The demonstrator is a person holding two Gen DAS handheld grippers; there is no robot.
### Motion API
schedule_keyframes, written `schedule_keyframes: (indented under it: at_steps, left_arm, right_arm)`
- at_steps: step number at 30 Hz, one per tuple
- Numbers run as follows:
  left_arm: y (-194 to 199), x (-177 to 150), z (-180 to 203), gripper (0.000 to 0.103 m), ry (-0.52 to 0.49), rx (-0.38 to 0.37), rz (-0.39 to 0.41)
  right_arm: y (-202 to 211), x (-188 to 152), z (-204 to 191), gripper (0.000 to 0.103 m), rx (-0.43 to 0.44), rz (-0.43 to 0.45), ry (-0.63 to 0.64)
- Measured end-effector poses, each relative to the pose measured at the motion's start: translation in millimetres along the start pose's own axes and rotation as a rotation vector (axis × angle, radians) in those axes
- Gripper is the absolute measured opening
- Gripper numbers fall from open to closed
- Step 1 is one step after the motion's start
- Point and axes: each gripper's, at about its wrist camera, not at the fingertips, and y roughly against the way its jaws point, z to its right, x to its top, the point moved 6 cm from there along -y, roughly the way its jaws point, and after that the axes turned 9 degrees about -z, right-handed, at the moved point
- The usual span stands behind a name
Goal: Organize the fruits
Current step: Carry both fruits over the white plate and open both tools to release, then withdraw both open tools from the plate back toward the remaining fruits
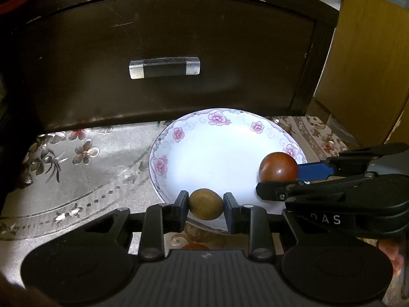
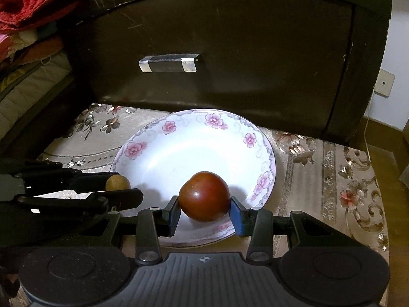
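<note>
Both fruits are gripped, neither is released yet. Left tongs (image 1: 206, 204) are closed on a small tan-brown fruit (image 1: 206, 204), pads touching both sides, held over the near rim of the flowered plate (image 1: 163, 158). Right tongs (image 2: 204, 204) are clamped on a dark red fruit (image 2: 204, 196), bigger & glossy, held over the plate's near-right part; can't tell if it touches the plate. In the right wrist view the tan fruit shows at the plate's left edge, w/ the left tongs coming in from the left.

Plate sits on the counter (image 1: 76, 179), covered w/ a floral cloth, just in front of a dark drawer front (image 1: 163, 38).

Progress, judging by this: approx. late stage. Plate bowl is bare, so nothing is placed yet. Left to do: lower each fruit, open the tongs, pull back. An orange-ish bit shows below the left tongs, too hidden to ID; maybe another fruit.
</note>
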Motion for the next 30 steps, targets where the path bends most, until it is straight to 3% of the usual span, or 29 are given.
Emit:
schedule_keyframes:
  at_steps: [15, 30]
  left_arm:
    - [10, 3, -5, 0.041, 0.039, 0.017, 0.015]
    - [79, -14, -13, 0.046, 0.059, 0.043, 0.054]
  right_arm:
    - [9, 3, 0, 0.045, -0.005, 0.033, -0.008]
    - [61, 1, -8, 0.048, 0.01, 0.116, -0.054]
